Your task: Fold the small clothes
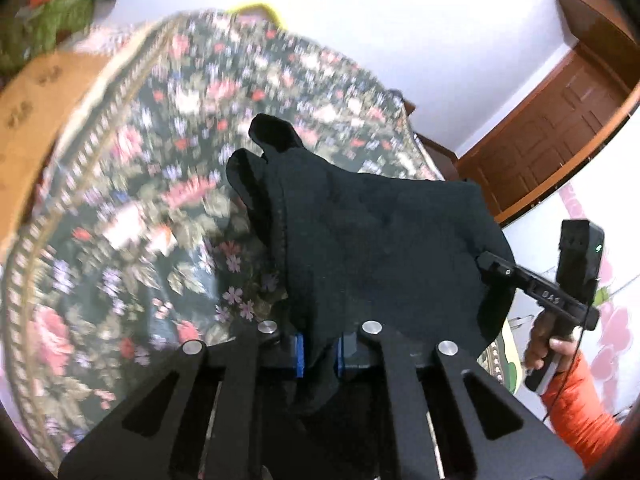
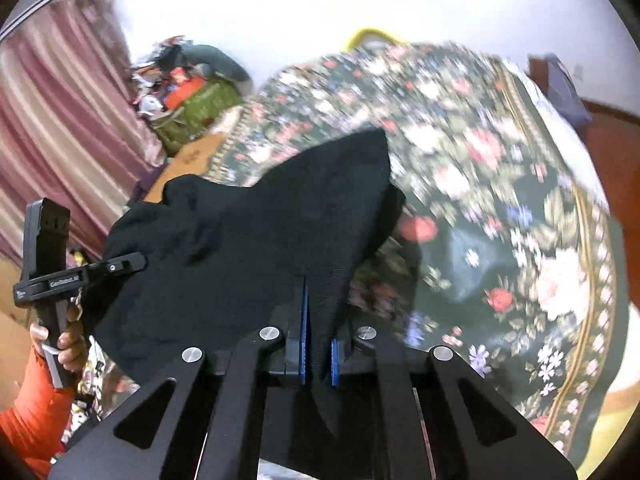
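A small black garment (image 1: pixel 372 232) hangs in the air above a bed with a dark floral cover (image 1: pixel 132 200). My left gripper (image 1: pixel 320 354) is shut on one edge of it, cloth pinched between the blue pads. My right gripper (image 2: pixel 318 360) is shut on the opposite edge of the same garment (image 2: pixel 256 240). Each view shows the other gripper gripping the cloth: the right one at the right of the left wrist view (image 1: pixel 496 266), the left one at the left of the right wrist view (image 2: pixel 128 266). The cloth is stretched between them, and a loose part droops toward the bed.
The floral bed cover (image 2: pixel 500 208) fills most of both views. A pile of clothes and a green bag (image 2: pixel 192 96) lies past the bed by a striped pink curtain (image 2: pixel 60 120). A brown wooden door (image 1: pixel 560 132) stands at the right. White wall behind.
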Action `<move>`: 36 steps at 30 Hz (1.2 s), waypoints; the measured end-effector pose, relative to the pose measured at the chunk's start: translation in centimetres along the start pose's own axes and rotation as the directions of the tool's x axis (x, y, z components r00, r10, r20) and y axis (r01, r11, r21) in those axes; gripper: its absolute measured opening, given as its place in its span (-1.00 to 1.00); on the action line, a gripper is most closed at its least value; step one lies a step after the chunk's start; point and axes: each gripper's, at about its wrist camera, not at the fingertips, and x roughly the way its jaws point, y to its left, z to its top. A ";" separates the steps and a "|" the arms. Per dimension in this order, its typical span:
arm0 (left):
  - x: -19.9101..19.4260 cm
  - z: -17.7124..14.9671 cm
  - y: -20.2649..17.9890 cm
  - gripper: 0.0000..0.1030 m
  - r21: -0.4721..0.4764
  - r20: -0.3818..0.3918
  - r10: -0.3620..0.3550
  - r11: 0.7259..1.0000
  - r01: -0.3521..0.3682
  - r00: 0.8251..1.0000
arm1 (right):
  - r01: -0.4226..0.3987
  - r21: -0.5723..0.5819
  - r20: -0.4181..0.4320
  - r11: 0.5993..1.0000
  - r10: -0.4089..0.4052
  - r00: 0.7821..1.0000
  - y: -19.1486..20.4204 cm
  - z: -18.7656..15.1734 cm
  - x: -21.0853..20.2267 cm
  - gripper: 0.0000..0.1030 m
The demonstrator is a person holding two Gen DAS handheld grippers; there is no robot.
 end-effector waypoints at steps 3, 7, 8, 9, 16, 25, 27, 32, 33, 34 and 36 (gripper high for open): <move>-3.0 0.1 -1.2 -0.81 0.068 0.062 0.056 0.996 -0.060 0.997 | -0.010 -0.062 0.031 0.998 0.012 0.999 2.8 0.2 -1.4 -0.86; -6.4 -0.1 -1.4 -0.81 0.108 0.107 0.109 0.987 -0.121 0.988 | -0.047 -0.097 0.045 0.994 0.051 0.998 6.0 0.8 -1.9 -0.86; -7.0 -0.2 -1.1 -0.81 0.108 0.112 0.118 0.986 -0.130 0.987 | -0.054 -0.101 0.046 0.993 0.059 0.997 6.4 0.8 -1.9 -0.86; -7.4 -0.5 -0.7 -0.81 0.105 0.113 0.123 0.985 -0.135 0.986 | -0.061 -0.104 0.043 0.993 0.066 0.997 6.9 0.7 -1.8 -0.86; -6.6 -2.0 3.9 -0.81 0.030 0.045 0.146 0.989 -0.147 0.988 | -0.112 -0.105 -0.038 0.988 0.108 0.993 8.6 -0.3 1.9 -0.86; 0.1 -4.3 9.9 -0.75 -0.057 -0.108 0.152 0.986 -0.159 0.982 | 0.005 -0.128 -0.135 0.992 -0.022 0.991 6.1 -1.9 7.2 -0.77; 1.0 -4.6 10.2 -0.62 -0.048 -0.120 0.171 0.983 -0.178 0.978 | 0.053 -0.178 -0.137 0.983 -0.078 0.987 6.1 -2.5 7.7 -0.65; 1.7 -5.3 9.6 -0.09 0.037 -0.072 0.302 0.953 -0.300 0.951 | 0.116 -0.203 -0.114 0.972 -0.141 0.983 5.2 -3.2 7.6 -0.26; 1.5 -5.4 9.3 -0.08 0.060 -0.065 0.327 0.945 -0.323 0.943 | 0.118 -0.187 -0.111 0.975 -0.140 0.984 4.9 -3.1 7.3 -0.23; 1.3 -5.4 9.1 -0.08 0.076 -0.064 0.342 0.938 -0.337 0.937 | 0.115 -0.170 -0.108 0.979 -0.134 0.985 4.7 -3.1 7.0 -0.23; 0.3 -5.6 8.3 -0.08 0.103 -0.051 0.371 0.926 -0.364 0.927 | 0.116 -0.141 -0.095 0.983 -0.130 0.987 4.4 -2.7 6.0 -0.23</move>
